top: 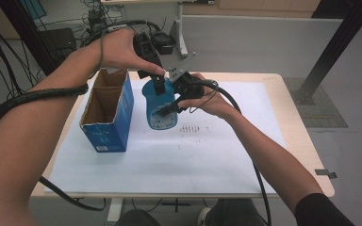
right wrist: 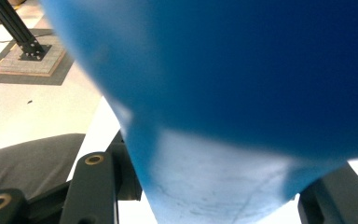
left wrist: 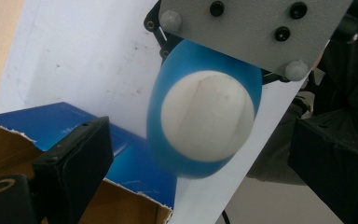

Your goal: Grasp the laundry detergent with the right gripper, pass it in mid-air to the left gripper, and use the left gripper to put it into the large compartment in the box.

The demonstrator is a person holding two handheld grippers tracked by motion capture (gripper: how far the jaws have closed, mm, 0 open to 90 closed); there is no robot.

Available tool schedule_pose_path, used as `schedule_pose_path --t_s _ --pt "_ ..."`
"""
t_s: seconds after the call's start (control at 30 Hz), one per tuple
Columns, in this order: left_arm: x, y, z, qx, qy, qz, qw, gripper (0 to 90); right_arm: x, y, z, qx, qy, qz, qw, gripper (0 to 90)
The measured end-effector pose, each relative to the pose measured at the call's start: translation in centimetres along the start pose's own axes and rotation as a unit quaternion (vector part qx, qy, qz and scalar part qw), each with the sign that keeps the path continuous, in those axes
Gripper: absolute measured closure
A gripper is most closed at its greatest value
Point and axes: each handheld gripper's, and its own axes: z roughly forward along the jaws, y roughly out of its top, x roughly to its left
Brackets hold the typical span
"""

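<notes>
Smooth blue pouch (right wrist: 242, 84) | right gripper (top: 172, 106) pinches it | left gripper (top: 158, 77) jaws spread | cardboard box (top: 107, 113)

blue bottle (right wrist: 223, 84) blurred, edges cut off

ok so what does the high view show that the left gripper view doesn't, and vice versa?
High view: the whole table, the person's forearms, and the right gripper clamped on the side of the blue pouch. Left gripper view: the pouch's white oval end face with its crease, framed by the open jaws of the left gripper. Both: the blue pouch, the open blue box, the white sheet and the grey plate.
</notes>
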Motion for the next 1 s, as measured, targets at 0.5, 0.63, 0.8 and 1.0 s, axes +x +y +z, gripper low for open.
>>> schedule_pose_path --t_s 0.5,0.63,0.8,1.0 --pt "-0.4 0.1 0.5 0.005 -0.010 0.009 0.9999 7.4 0.4 0.6 -0.7 -0.010 -0.003 -0.008 0.9999 43.4" --pt "-0.3 0.0 0.5 0.007 -0.010 0.012 0.9999 7.4 0.7 1.0 -0.7 -0.012 -0.001 -0.011 0.9999 43.4" --pt "-0.5 0.0 0.6 0.004 -0.012 0.011 0.9999 7.4 0.8 1.3 -0.8 -0.012 -0.001 -0.013 0.9998 43.4" --pt "-0.6 0.2 0.6 0.004 -0.012 0.012 0.9999 7.3 0.9 1.4 -1.0 -0.013 -0.002 -0.010 0.9999 43.4"
